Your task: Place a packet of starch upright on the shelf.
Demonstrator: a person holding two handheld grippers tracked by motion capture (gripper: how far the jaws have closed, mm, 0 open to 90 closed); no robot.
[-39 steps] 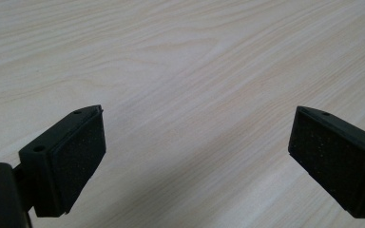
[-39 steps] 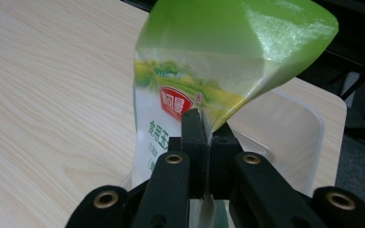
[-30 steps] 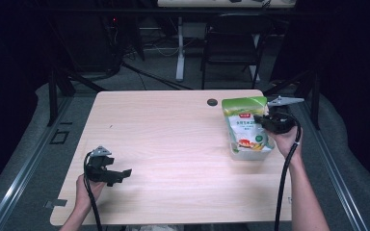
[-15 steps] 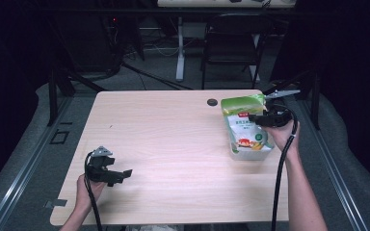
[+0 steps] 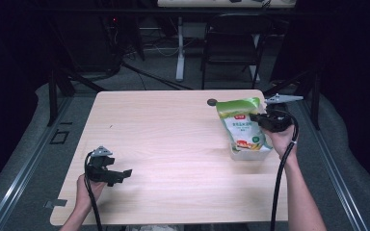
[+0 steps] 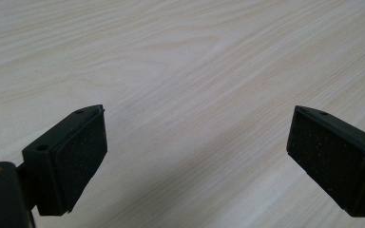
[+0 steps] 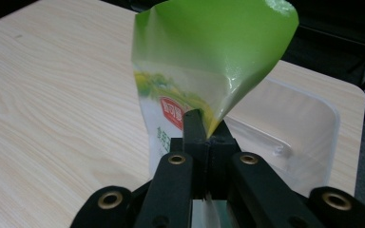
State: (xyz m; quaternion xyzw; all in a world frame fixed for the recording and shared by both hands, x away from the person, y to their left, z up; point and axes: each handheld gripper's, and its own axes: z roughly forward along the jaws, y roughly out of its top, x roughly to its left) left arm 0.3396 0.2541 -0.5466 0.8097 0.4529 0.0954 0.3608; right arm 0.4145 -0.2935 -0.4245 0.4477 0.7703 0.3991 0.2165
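Observation:
A green and white snack bag (image 5: 243,125) stands near the table's right edge, lifted up out of a clear plastic tray (image 5: 250,153). My right gripper (image 5: 256,118) is shut on the bag's right edge. In the right gripper view the closed jaws pinch the bag (image 7: 209,61) at its side seam, with the clear tray (image 7: 304,128) behind it. My left gripper (image 5: 120,174) hovers over the front left of the table, open and holding nothing. Its pads (image 6: 83,147) stand wide apart above bare wood in the left gripper view.
A small dark round cap (image 5: 212,102) lies near the table's far edge, left of the bag. The light wooden table (image 5: 173,139) stretches between the two grippers. A chair (image 5: 231,43) and desk legs stand beyond the far edge.
The right gripper has raised the bag and tilted it more upright, shifting slightly toward the far edge. The left gripper has stayed in place.

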